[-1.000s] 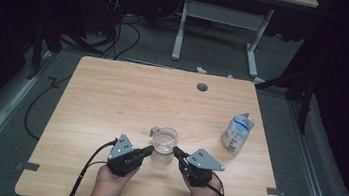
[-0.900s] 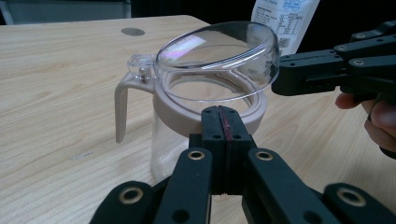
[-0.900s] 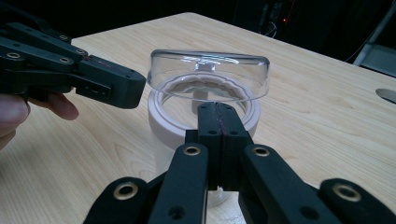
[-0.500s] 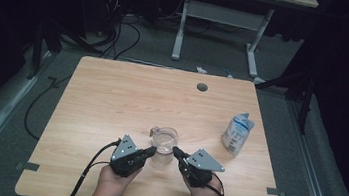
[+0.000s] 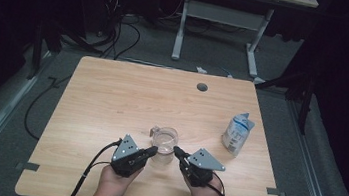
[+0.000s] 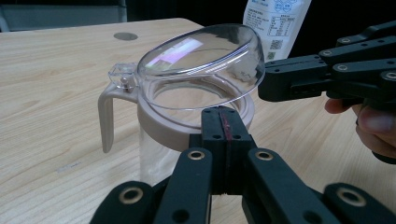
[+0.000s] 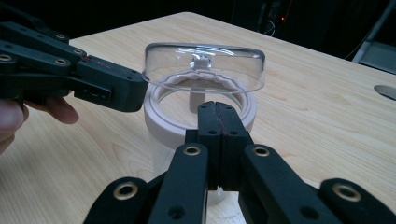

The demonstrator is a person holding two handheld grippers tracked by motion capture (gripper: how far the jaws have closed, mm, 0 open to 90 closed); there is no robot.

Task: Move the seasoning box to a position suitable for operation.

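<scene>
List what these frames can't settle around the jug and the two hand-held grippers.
- Jug base: hidden behind the left hand-held gripper in its own view, and behind the right hand-held gripper in its view.
- Contact with the jug rim: neither shut tip can be told touching or just short.
- Pouch: print too small in the high view; cut off by the top edge in the left gripper view.

closed fingers [image 7: 219,126], lidded jug [image 7: 201,100], table [image 7: 317,107]
</scene>
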